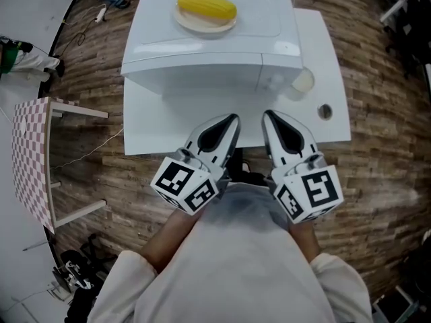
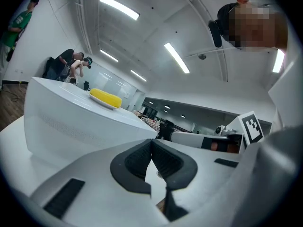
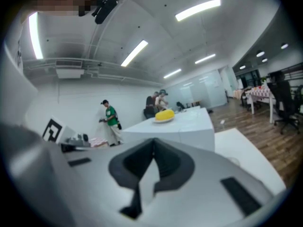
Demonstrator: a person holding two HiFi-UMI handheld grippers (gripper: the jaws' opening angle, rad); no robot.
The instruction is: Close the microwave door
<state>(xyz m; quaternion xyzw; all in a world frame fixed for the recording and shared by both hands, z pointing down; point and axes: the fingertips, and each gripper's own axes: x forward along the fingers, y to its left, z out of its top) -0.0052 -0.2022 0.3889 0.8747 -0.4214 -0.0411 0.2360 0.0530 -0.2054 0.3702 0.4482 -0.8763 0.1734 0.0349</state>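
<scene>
Microwave (image 1: 209, 42): white, on a white table (image 1: 175, 123), straight ahead of you, front face turned your way. Its door (image 1: 195, 69) lies flush with the front, level with the control strip to its right; no panel swings out over the table. From the head view the angle is steep, so little of the front shows.

On top of the microwave sits a pale plate (image 1: 195, 24) with a yellow corn cob (image 1: 207, 7) lying across it.

You hold both grippers low and close to your body, at the near edge of the table, well apart from the microwave, touching nothing. They point forward, side by side.

Left gripper (image 1: 232, 120): in its own view the dark pads meet at the tips (image 2: 151, 143), pressed together, nothing between them. The microwave (image 2: 80, 122) rises just beyond on the left, corn on top.

Right gripper (image 1: 269, 116): pads likewise together at the tips (image 3: 153, 142), nothing pinched. The microwave (image 3: 184, 126) stands beyond.

On the table right of the microwave: a pale round disc (image 1: 303, 81) and a small dark round piece (image 1: 324, 111); what they are, you cannot tell. Left of you, on the wooden floor (image 1: 377, 160), a small table with a checkered cloth (image 1: 30, 157). People stand far back in both gripper views.
</scene>
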